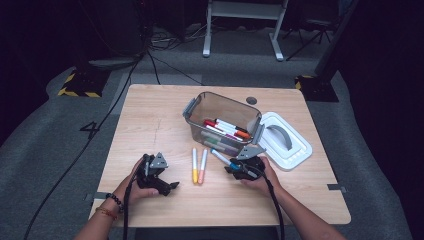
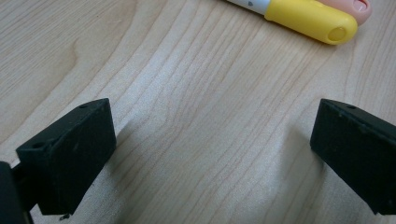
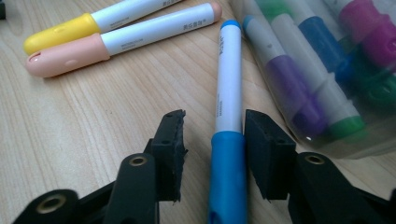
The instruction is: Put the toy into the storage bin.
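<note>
A blue-capped white marker (image 3: 229,93) lies on the wooden table beside the clear box, and it is also in the high view (image 1: 220,158). My right gripper (image 3: 215,119) straddles its blue cap. The right pad is against the cap, while a gap shows at the left pad, so the jaws are open around it. In the high view the right gripper (image 1: 231,166) sits just front of the box. My left gripper (image 1: 167,186) rests at the front left, its jaws wide open (image 2: 210,154) over bare wood. A yellow-capped marker (image 1: 194,165) and a peach-capped marker (image 1: 202,166) lie side by side between the grippers.
The clear plastic box (image 1: 192,112) at the table's middle holds several markers, and its wall (image 3: 327,93) is close on the right of my right gripper. Its white lid (image 1: 285,142) with a grey handle lies right of the box. The yellow cap (image 2: 308,18) is ahead of my left gripper.
</note>
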Motion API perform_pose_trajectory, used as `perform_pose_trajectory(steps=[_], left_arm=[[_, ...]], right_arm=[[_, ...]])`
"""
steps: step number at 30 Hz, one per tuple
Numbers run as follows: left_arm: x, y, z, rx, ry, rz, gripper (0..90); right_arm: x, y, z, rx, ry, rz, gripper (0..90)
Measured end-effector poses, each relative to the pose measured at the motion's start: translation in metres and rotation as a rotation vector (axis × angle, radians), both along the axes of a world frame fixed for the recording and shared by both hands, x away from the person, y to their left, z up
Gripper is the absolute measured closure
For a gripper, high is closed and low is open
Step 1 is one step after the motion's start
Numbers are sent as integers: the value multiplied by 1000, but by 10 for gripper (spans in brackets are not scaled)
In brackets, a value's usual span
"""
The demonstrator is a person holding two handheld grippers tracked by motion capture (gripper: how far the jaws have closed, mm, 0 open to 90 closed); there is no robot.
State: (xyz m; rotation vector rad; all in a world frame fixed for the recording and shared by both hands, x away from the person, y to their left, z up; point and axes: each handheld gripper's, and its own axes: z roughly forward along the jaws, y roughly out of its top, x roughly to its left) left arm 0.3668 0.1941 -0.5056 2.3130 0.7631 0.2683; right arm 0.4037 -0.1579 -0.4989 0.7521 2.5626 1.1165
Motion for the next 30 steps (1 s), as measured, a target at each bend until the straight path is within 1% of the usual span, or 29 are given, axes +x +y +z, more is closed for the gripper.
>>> perform_pose_trajectory(steps=[1,2,3,4,5,9,13,14,21,23,25,26,28,30], left_arm=[[0,0,0,0,0,0,6],[0,0,0,0,0,0,6],[0,0,0,0,0,0,6],[0,0,0,0,0,0,6],[0,0,0,0,0,0,6],[0,0,0,0,0,0,6],[0,0,0,0,0,0,6],[0,0,0,0,0,0,6],[0,0,0,0,0,0,6],[0,0,0,0,0,0,6],[0,0,0,0,0,0,6],[0,0,0,-1,0,0,6],[0,0,0,0,0,0,6],[0,0,0,-1,0,0,6]], right_arm=[[1,0,0,-2,4,3,620],[1,0,0,-2,4,3,620],[2,-1,1,-4,6,-2,658],[3,-3,2,-11,15,-3,719],[4,-3,2,-12,15,-6,735],[6,-10,3,-21,19,-9,744],[6,-15,5,-44,20,29,746],[5,-16,6,-43,22,40,746],[-8,-22,25,-25,-7,123,747],[-11,-22,29,-25,-12,142,747],[-15,-20,33,-31,-29,163,747],[-17,-20,36,-24,-31,178,747],[-19,-19,39,-29,-43,189,747],[-20,-19,43,-14,-46,198,747]])
